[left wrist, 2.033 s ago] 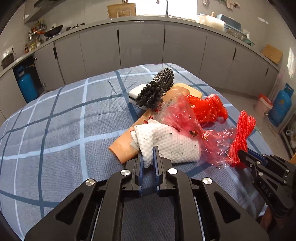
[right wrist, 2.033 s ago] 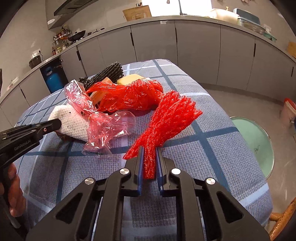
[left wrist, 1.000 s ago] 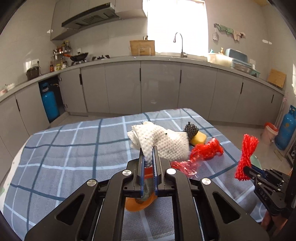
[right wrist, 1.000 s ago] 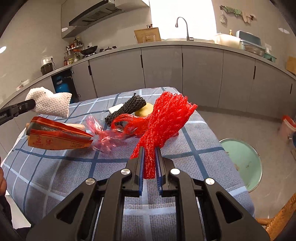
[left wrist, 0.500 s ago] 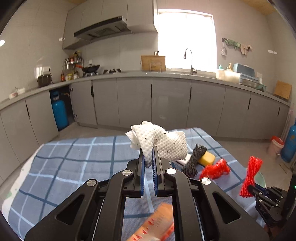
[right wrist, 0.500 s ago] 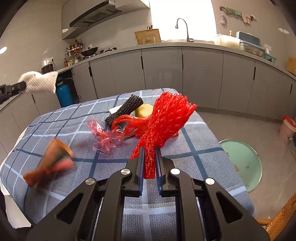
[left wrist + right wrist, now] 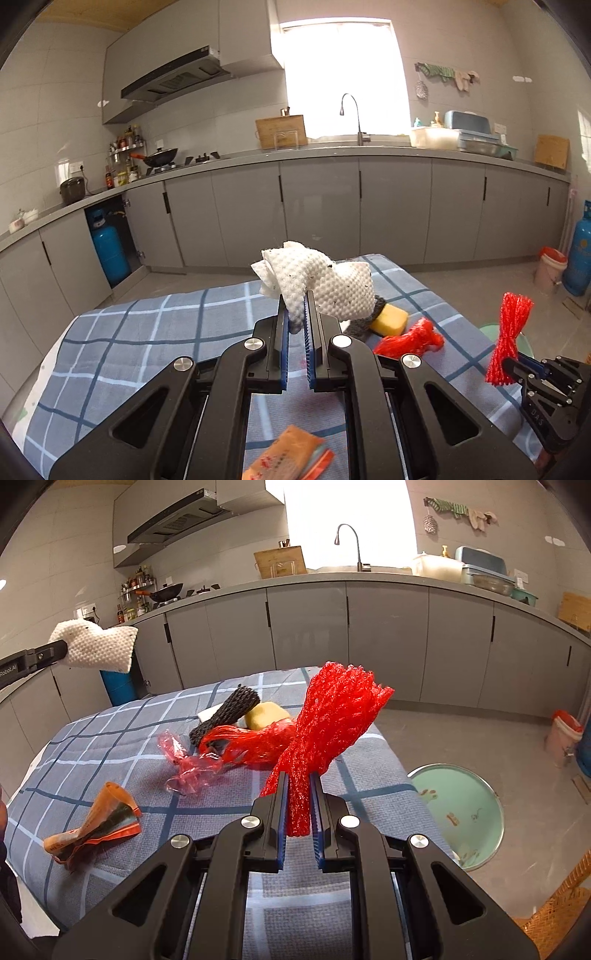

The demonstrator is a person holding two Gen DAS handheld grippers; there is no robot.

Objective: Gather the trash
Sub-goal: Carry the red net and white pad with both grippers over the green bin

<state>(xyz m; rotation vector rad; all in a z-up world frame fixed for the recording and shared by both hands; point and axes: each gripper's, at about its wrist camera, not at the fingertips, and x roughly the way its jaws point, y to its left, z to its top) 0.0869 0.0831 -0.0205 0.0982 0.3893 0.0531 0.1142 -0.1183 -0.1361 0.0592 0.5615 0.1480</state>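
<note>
My left gripper [image 7: 295, 299] is shut on a white foam net sleeve [image 7: 321, 284] speckled with dark bits, held up above the table; it also shows at the far left of the right wrist view as the white foam sleeve [image 7: 98, 648]. My right gripper [image 7: 298, 775] is shut on a bundle of red mesh netting [image 7: 332, 716], seen from the left wrist as the red netting [image 7: 509, 332]. On the blue checked tablecloth [image 7: 110, 746] lie an orange snack wrapper [image 7: 92, 827], a crumpled red plastic bag [image 7: 251, 746], clear pink film [image 7: 181, 764] and a black foam net [image 7: 225, 712].
A yellow sponge [image 7: 267, 712] lies by the black net. A pale green round bin [image 7: 458, 808] stands on the floor right of the table, a wicker chair [image 7: 554, 915] at the lower right. Grey kitchen cabinets [image 7: 369, 210] run behind, with blue gas cylinders [image 7: 109, 247] beside them.
My left gripper lifted the white sleeve clear of the table. The orange wrapper dropped from under it and now lies on the cloth near the front edge. The right gripper rose slightly with the red netting.
</note>
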